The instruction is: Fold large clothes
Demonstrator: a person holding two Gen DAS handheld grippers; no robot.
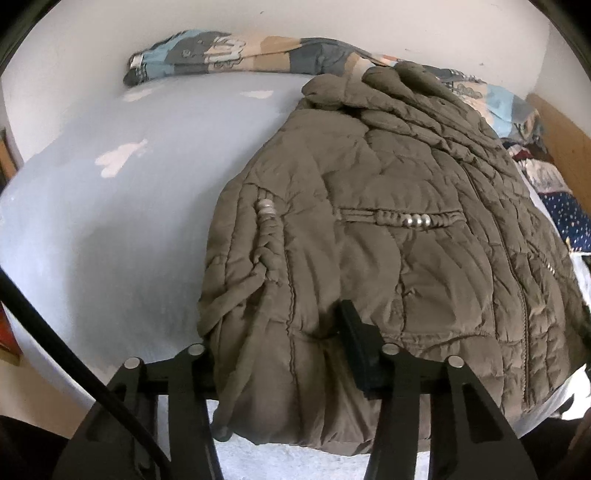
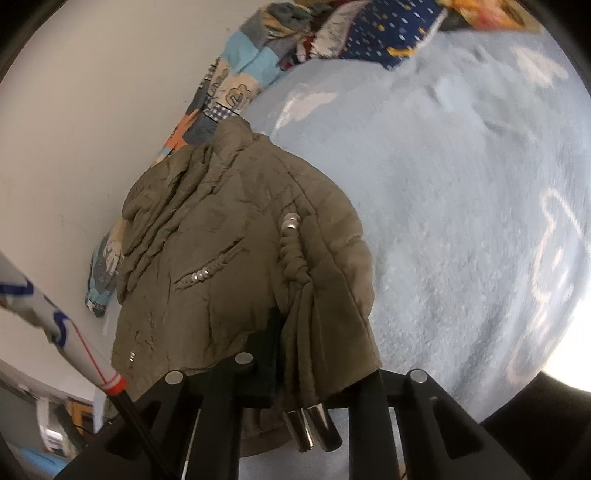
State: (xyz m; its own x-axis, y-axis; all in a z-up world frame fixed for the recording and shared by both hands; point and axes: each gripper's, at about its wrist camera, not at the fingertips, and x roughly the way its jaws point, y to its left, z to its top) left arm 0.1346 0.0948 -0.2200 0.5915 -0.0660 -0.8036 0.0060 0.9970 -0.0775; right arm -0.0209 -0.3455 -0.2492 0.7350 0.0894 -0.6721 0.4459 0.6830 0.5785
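Bedding and walls around my work area

I see a pale blue bed sheet [image 1: 110,221] with faint white shapes, and a patchwork quilt [image 1: 229,55] bunched along the bed's far edge against the white wall [image 1: 332,18]. A dark blue speckled cloth [image 2: 388,37] lies crumpled toward the bed's far corner, beside a wooden board [image 1: 565,147]. A white pole with blue marks and red bands [image 2: 74,343] crosses my right view.

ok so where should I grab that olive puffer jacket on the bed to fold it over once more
Probably the near hem of the jacket, one tool near each bottom corner, coming in low from the bed's front edge. The jacket lies flat with its collar at the far end, so lifting the hem towards the collar should halve it. Avoid the dangling drawcord ends; they would slip.
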